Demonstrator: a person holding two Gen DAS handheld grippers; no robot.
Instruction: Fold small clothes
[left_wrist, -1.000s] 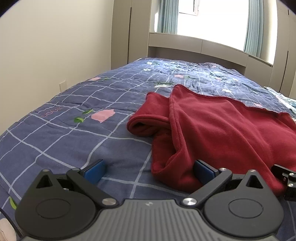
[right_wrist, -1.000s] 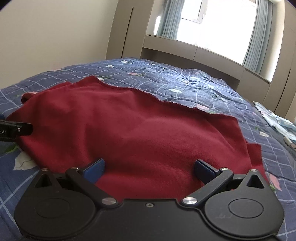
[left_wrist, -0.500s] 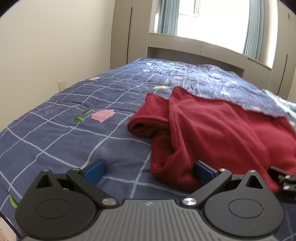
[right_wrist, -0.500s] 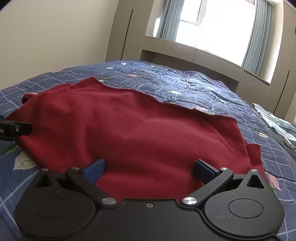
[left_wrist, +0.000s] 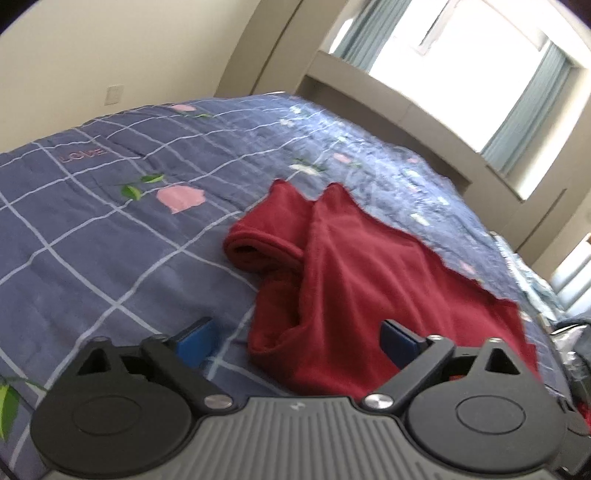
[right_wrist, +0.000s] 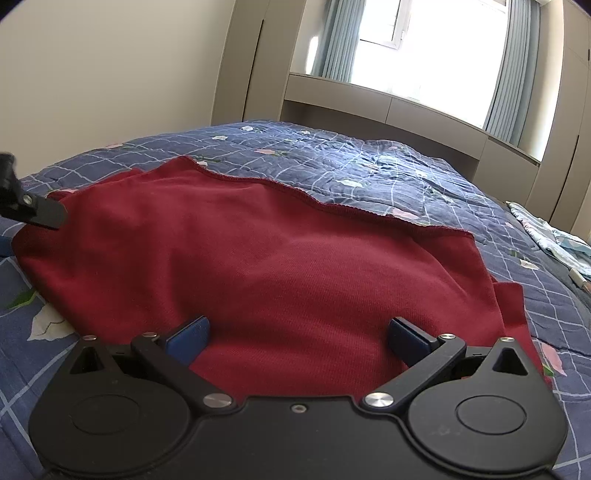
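I count one red garment (right_wrist: 280, 266), two claws, and one pale cloth (right_wrist: 554, 240) far off to the right of my right claw (right_wrist: 297, 338). The garment lies spread on a bed (left_wrist: 110, 236) under a blue checked quilt with pink flowers; beyond it I see a beige wall (right_wrist: 110, 66), tall cabinets (right_wrist: 255, 55) and a bright window (right_wrist: 424, 48) with grey-blue curtains. My right claw sits low and level over the garment's near edge, its blue pads spread wide with red fabric filling the gap between them, nothing pinched. My left claw (left_wrist: 295, 341) is tilted, so the room leans in its view; its jaws are also wide apart and empty, the left pad over bare quilt, the right pad over the garment's near left corner. Ahead of it a sleeve (left_wrist: 258, 243) lies rolled out to the left of the body. From the right claw's view, part of the left one pokes in at the far left, above the garment's edge.
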